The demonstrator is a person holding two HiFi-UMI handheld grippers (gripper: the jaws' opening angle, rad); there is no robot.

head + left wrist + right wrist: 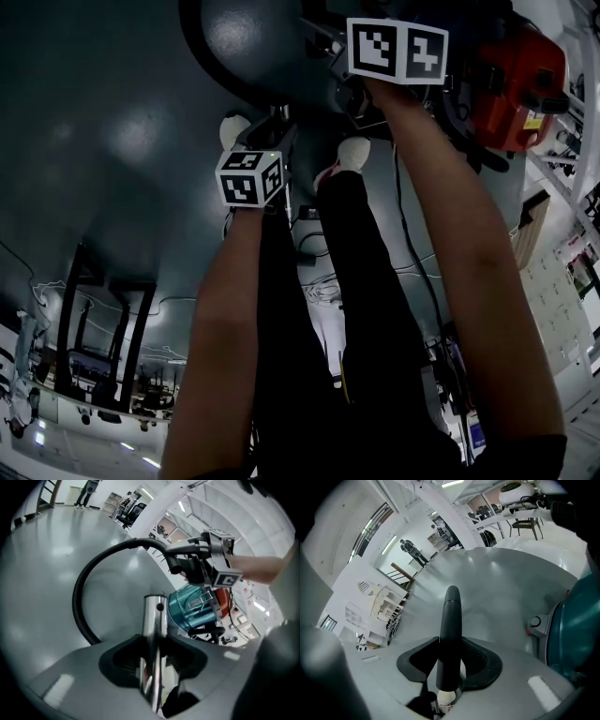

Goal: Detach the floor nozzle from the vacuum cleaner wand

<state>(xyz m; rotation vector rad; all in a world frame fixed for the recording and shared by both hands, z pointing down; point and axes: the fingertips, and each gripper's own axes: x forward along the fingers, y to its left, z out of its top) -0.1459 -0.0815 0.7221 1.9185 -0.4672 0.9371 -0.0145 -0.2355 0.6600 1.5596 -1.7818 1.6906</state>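
Grey floor (112, 141) below, and the teal vacuum cleaner (190, 609) sat close by, its black hose (82, 597) looping away. The left gripper (153, 657) was clamped on the chrome wand (153, 630), whose far end stood bare. The right gripper (450, 660) was clamped on the black handle (449, 634). No floor nozzle showed in any view, so the separation looked done or was happening out of sight. The next move would call for finding the nozzle joint first.

You are seeing a dim head view, glare pooling on the floor (131, 136), fisheye bending both gripper views' edges.
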